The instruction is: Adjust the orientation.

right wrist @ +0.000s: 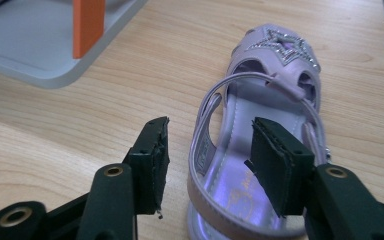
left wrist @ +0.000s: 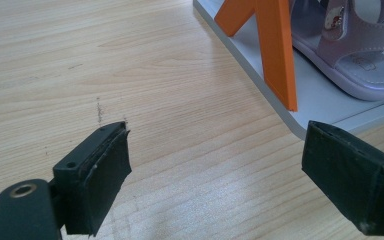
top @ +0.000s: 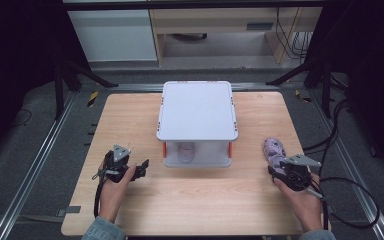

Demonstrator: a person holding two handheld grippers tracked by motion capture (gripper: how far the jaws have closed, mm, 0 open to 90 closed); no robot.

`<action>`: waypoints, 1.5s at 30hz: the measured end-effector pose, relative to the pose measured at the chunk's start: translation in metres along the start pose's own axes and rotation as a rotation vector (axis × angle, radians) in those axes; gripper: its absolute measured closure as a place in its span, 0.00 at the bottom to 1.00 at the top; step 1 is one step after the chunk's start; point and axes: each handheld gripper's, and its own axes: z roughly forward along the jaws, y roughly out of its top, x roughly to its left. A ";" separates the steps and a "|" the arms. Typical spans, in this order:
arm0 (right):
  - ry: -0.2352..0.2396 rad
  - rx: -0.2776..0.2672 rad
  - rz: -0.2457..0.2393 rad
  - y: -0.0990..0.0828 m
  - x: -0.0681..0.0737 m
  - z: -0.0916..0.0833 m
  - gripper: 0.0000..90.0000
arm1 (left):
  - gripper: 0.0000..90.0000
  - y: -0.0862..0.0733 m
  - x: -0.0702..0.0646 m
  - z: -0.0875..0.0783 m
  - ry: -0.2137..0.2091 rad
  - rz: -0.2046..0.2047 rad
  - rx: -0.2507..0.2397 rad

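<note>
On the right side of the wooden table (top: 190,200), a lilac sandal (right wrist: 260,150) lies flat on its sole, just beside the right end of the white two-tier rack (top: 197,107). Its long axis runs away from the person: heel end nearest the hand, star-decorated toe pointing toward the far edge.

The right gripper (right wrist: 207,160) is positioned over the heel end. Its jaws stand at a medium opening, not closed on anything. One jaw sits outside the heel strap, above bare wood; the other sits above the insole, so the strap side wall lies between them. The opening is aligned across the sandal's width, square to its long axis. Judged from this alignment, the next move is likely a short descent and closure on the heel strap; the right hand (top: 305,200) is clearly the nearer one.

A second sandal of the same colour (left wrist: 350,55) already rests on the rack's lower shelf, next to an orange corner post (left wrist: 275,50).

The left gripper (left wrist: 215,165) is held low above bare wood at the left front corner of the rack, jaws spread wide and empty, well apart from the sandal on the table. The left hand (top: 112,192) rests near the table's front edge.
</note>
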 end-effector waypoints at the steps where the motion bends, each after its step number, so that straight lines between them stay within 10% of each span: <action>1: 0.002 0.005 0.001 0.000 0.000 0.002 0.57 | 0.12 0.000 0.000 0.000 -0.001 0.001 0.002; 10: 0.004 0.016 -0.002 0.009 -0.002 0.019 0.92 | 0.13 0.000 -0.001 0.000 0.000 0.008 0.001; 21: 0.075 -0.068 -0.020 -0.003 0.006 -0.026 0.95 | 0.13 0.000 0.000 0.002 0.007 0.006 0.010; 28: 0.218 -0.080 -0.095 -0.001 0.045 -0.046 0.95 | 0.13 0.000 0.000 0.001 0.009 0.005 0.009; 45: 0.436 -0.065 -0.201 0.017 0.139 -0.020 0.94 | 0.14 0.001 0.000 0.002 0.006 0.007 0.005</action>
